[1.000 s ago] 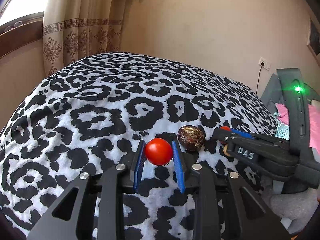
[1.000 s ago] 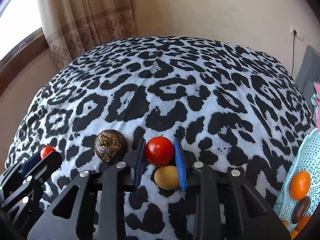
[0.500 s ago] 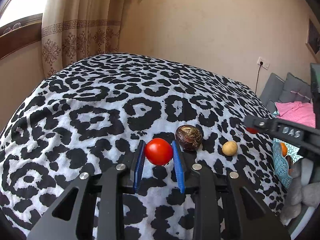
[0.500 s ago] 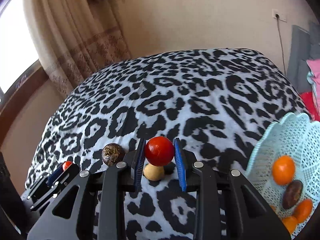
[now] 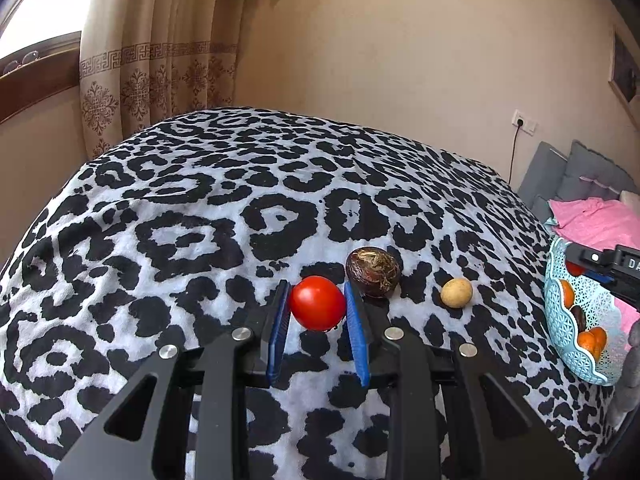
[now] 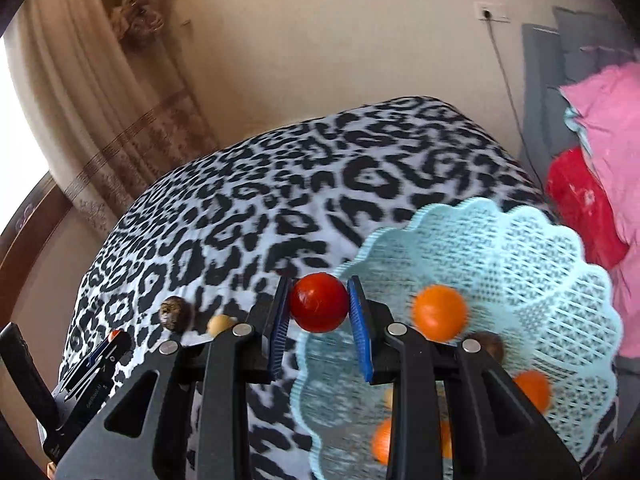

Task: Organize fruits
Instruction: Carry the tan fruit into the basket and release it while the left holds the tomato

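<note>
My left gripper [image 5: 317,309] is shut on a red tomato [image 5: 317,303], held just above the leopard-print bed. A dark brown round fruit [image 5: 373,271] and a small yellow fruit [image 5: 456,292] lie on the bed to its right. My right gripper [image 6: 319,309] is shut on another red tomato [image 6: 319,303] and holds it over the near-left rim of the light blue mesh basket [image 6: 540,264]. The basket holds several orange fruits [image 6: 440,312] and a dark one [image 6: 490,344]. The basket also shows in the left wrist view [image 5: 576,316] at the right edge, with the right gripper [image 5: 578,269] above it.
The leopard-print blanket [image 5: 224,216] covers the bed. A curtain [image 5: 160,60] and window stand at the back left. Pink and red cloth [image 6: 600,152] and grey cushions [image 5: 576,172] lie to the right, behind the basket. A wall socket [image 5: 524,121] is on the back wall.
My right gripper has carried its tomato rightward, from above the yellow fruit to over the basket. My left gripper has stayed in place with its tomato.
</note>
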The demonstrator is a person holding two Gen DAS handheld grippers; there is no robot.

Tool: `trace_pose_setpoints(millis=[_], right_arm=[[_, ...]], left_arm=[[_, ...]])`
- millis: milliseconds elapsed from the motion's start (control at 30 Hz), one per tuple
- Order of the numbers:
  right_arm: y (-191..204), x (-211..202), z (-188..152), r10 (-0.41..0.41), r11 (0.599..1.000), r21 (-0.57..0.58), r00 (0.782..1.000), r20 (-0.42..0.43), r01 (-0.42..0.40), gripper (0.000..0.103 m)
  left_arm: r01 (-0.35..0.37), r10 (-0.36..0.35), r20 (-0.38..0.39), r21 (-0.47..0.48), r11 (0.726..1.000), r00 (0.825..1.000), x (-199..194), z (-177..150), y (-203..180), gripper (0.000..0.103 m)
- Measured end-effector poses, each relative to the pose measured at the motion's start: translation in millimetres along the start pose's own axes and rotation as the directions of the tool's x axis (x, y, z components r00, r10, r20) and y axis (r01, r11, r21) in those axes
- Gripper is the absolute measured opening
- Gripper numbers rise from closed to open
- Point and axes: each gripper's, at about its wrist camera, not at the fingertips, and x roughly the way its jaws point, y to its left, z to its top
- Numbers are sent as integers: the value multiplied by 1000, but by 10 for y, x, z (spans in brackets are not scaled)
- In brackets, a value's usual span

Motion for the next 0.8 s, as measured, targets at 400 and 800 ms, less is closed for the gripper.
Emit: trace_pose_setpoints(millis=[400,800], right_arm=[[-318,19,-202,-51,997,61,997,-66,55,29],[-357,63,-221,-40,994,99,997,-68,47,31]], left_arm=[[-1,1,0,8,1000,1000,6,-16,-17,28],[0,0,-1,16,1000,1000,17,-23,-36,28]])
